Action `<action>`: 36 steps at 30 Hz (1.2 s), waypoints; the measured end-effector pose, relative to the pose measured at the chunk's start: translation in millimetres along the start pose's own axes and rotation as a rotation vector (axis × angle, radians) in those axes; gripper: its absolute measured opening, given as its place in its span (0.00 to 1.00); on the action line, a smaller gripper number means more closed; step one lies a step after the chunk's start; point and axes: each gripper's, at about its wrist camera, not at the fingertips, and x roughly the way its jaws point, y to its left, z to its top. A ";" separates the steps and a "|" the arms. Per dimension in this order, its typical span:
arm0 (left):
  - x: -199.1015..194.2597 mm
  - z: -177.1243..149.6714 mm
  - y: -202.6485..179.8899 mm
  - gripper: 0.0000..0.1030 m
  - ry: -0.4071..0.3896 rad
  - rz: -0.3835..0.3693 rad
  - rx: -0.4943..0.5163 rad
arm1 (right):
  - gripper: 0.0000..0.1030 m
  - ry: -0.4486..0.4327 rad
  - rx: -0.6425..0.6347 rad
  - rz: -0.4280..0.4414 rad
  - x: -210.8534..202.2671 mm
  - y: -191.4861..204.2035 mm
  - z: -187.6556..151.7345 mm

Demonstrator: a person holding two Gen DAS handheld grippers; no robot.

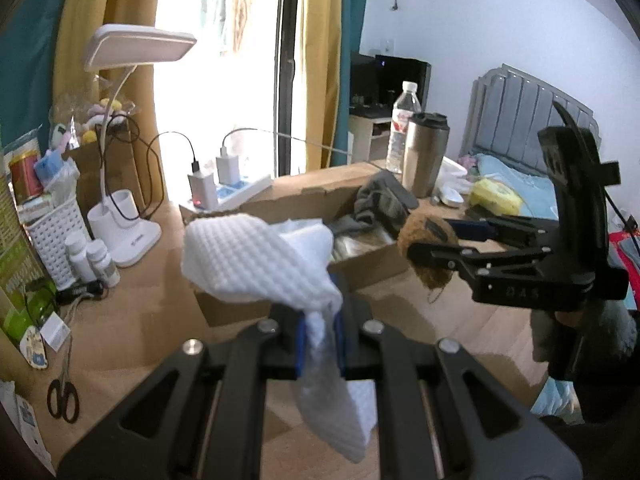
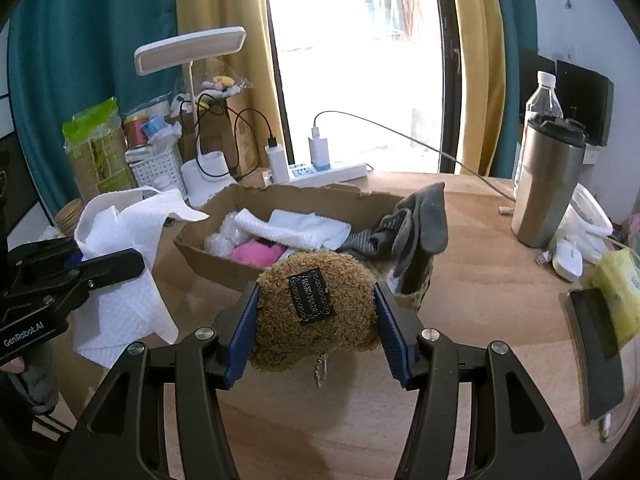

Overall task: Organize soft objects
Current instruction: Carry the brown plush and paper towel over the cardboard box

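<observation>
My left gripper [image 1: 320,328] is shut on a white waffle-textured cloth [image 1: 256,264] that hangs above the wooden table; the same cloth [image 2: 124,272] shows at the left of the right wrist view. My right gripper [image 2: 316,320] is shut on a brown fuzzy plush [image 2: 312,308] with a black label and a small bead chain; the plush [image 1: 430,248] also shows from the left wrist. Both are held in front of an open cardboard box [image 2: 304,196] that holds white cloths, a pink item [image 2: 256,256] and grey socks [image 2: 416,224] draped over its right end.
A white desk lamp [image 1: 132,224], a basket [image 1: 56,240], small bottles and a power strip [image 1: 236,192] stand left and behind the box. A steel tumbler [image 2: 548,188], a water bottle [image 2: 540,100], a white mouse and a yellow packet [image 2: 620,292] crowd the right. Scissors [image 1: 62,396] lie at near left.
</observation>
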 end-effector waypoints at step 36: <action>63.8 49.2 6.7 0.11 -0.024 0.019 0.009 | 0.57 -0.053 0.022 0.020 32.4 -32.2 41.6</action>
